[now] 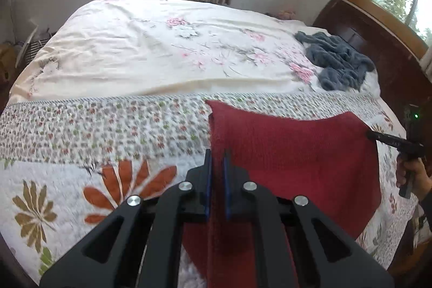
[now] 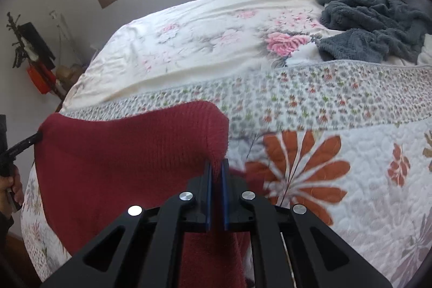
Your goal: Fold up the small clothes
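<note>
A dark red knitted garment [image 1: 297,153] hangs stretched above the bed between both grippers. My left gripper [image 1: 217,155] is shut on its left top corner, with red knit pinched between the blue pads. My right gripper [image 2: 217,166] is shut on the garment's [image 2: 129,153] other top corner. In the left wrist view the right gripper [image 1: 374,135] shows at the far right edge of the cloth, held by a hand [image 1: 413,174]. The right wrist view shows the left gripper [image 2: 35,138] at the cloth's left edge. The garment's lower part is hidden behind the gripper bodies.
The bed [image 1: 135,50] has a cream floral cover and a quilt [image 2: 351,180] with large orange flowers in front. A grey fluffy garment [image 1: 337,61] lies crumpled near the dark wooden headboard [image 1: 378,45]. Windows, a curtain and a cluttered corner [image 2: 37,64] line the walls.
</note>
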Available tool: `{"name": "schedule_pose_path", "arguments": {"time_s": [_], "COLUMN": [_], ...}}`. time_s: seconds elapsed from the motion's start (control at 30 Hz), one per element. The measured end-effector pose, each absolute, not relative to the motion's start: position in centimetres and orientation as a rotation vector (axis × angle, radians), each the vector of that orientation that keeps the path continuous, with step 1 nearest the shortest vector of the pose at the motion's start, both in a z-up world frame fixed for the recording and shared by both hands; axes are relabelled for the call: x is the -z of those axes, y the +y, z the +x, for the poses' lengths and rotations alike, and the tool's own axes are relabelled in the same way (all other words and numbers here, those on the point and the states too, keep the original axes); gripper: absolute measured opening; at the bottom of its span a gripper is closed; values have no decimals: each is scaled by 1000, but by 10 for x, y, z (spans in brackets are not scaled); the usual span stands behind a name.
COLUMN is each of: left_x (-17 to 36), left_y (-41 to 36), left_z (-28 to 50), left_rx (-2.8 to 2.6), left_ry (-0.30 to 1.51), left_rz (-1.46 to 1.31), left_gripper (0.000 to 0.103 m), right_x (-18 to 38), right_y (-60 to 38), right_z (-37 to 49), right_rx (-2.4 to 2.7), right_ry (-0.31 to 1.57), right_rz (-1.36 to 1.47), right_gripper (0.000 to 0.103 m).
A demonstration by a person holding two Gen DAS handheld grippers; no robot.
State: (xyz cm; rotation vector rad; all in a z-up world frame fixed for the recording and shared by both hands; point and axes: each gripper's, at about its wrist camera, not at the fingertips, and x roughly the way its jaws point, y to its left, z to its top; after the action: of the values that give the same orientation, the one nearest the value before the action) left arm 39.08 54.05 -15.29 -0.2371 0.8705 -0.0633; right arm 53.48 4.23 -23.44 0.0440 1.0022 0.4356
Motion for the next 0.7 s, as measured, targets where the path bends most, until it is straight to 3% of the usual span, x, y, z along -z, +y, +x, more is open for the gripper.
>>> {"name": "schedule_pose_path", "arguments": {"time_s": [0.53, 0.63, 0.67, 0.7], "left_x": [289, 290, 277, 266], "left_y": [571, 570, 568, 567], "left_z": [478, 471, 464, 460], "left_rx": [-54, -78, -139, -166], "left_ry": [1191, 1202, 1170, 1141], "left_rz": [-322, -295, -240, -215], "left_gripper": [5, 11, 16, 15], "right_x": [339, 353, 349, 338], "right_y": [63, 58, 55, 51], "right_z": [613, 614, 612, 607], "right_rx": [-350, -362, -367, -376], "right_ry": [1234, 1274, 1268, 1236], "right_rz": [102, 136, 156, 189], "right_gripper": [6, 8, 14, 17]}}
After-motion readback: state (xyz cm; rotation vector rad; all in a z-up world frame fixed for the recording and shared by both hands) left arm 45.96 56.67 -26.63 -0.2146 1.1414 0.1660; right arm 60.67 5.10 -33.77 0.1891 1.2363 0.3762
